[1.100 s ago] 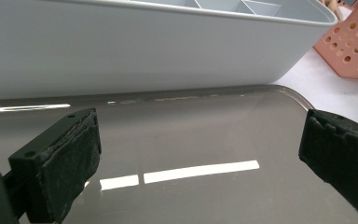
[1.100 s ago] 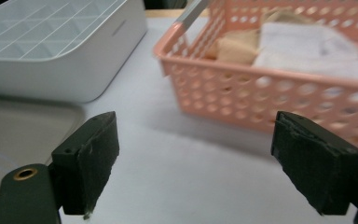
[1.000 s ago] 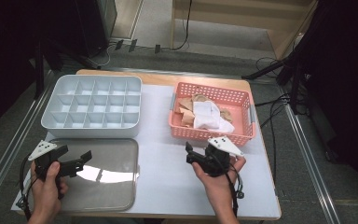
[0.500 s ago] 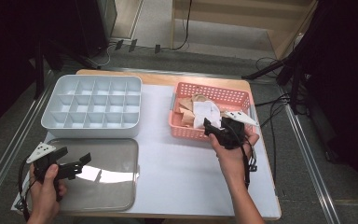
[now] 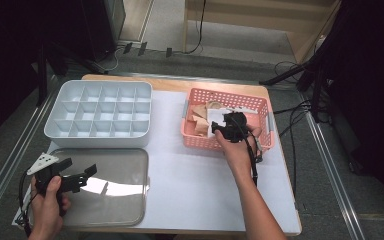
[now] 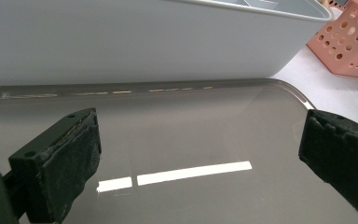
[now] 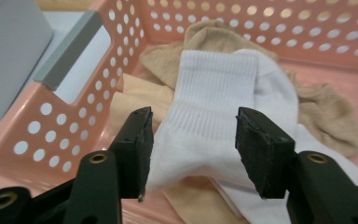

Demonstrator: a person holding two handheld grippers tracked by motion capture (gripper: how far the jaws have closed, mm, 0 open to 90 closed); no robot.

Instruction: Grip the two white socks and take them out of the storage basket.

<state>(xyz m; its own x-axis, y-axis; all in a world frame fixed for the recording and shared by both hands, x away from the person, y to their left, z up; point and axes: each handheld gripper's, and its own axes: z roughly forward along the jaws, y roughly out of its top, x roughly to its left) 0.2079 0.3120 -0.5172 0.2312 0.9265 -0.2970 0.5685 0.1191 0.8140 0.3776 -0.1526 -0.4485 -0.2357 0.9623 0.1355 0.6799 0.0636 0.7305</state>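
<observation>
Right gripper (image 7: 191, 149) is over the pink basket (image 5: 260, 145) at the table's far right, jaws about half open and just been closing, white sock (image 7: 214, 116) lying between them, pads not yet pressing on it as far as I can tell. Sock sits on top of the beige socks (image 7: 326, 112) in the basket's left half, cuff end toward the far wall, so its long axis runs near-to-far, roughly along my reach; jaws straddle it across the width (good line for a pinch). It lies straight ahead and just below the pads, so I judge the next bit is down and squeeze. Left gripper (image 5: 62, 175) is well apart at near left, jaws wide open, holding nothing, hovering over the grey tray (image 5: 125, 200), with the white compartment box (image 5: 100, 112) beyond it.
</observation>
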